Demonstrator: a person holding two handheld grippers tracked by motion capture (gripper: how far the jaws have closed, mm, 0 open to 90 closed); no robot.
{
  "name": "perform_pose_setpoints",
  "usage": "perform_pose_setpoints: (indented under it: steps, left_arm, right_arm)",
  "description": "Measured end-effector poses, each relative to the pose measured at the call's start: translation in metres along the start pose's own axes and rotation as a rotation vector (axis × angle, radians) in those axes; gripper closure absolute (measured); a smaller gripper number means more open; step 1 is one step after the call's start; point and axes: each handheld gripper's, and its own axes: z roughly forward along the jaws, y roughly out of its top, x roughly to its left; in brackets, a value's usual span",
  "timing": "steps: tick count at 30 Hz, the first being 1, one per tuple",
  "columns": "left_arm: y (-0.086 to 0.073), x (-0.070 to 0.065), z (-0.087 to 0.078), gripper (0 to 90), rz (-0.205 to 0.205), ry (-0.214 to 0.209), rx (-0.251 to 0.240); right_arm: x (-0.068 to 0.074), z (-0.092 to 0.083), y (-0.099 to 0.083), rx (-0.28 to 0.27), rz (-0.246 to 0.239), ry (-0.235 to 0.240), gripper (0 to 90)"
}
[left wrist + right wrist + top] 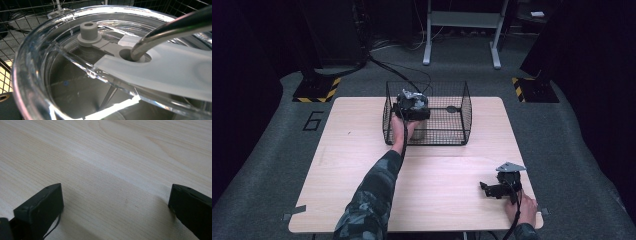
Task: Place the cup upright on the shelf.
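My worktop is a pale wood-grain board with rounded corners, standing on grey carpeted floor. A black wire basket sits directly on its far middle. My right tool rests on the near right part, jaws spread wide over bare wood.

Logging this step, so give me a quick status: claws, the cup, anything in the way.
Left claw inside the wire basket, over the clear cup; grip unclear. Right claw open, empty, low over the table. Metal straw through the cup's lid.
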Motion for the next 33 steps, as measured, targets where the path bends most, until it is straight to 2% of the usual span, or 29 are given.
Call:
perform_pose_setpoints:
  steps: [4,12,26,33]
  left_arm:
    - [-0.004,-0.002,-0.002,3.4,0.011,0.001,-0.005]
    - [-0.010,-0.005,-0.007,3.8,0.060,0.010,0.002]
    - [-0.011,-0.003,-0.011,3.7,0.049,0.006,0.001]
    - [-0.011,-0.002,-0.013,3.5,0.059,-0.006,0.012]
  right_arm:
    - [0.000,0.000,0.000,0.001,-0.002,0.000,0.0]
    - [0.000,0.000,0.000,0.001,-0.002,-0.001,0.0]
    - [0.000,0.000,0.000,0.001,-0.002,-0.001,0.0]
    - [0.000,0.000,0.000,0.001,-0.002,-0.001,0.0]
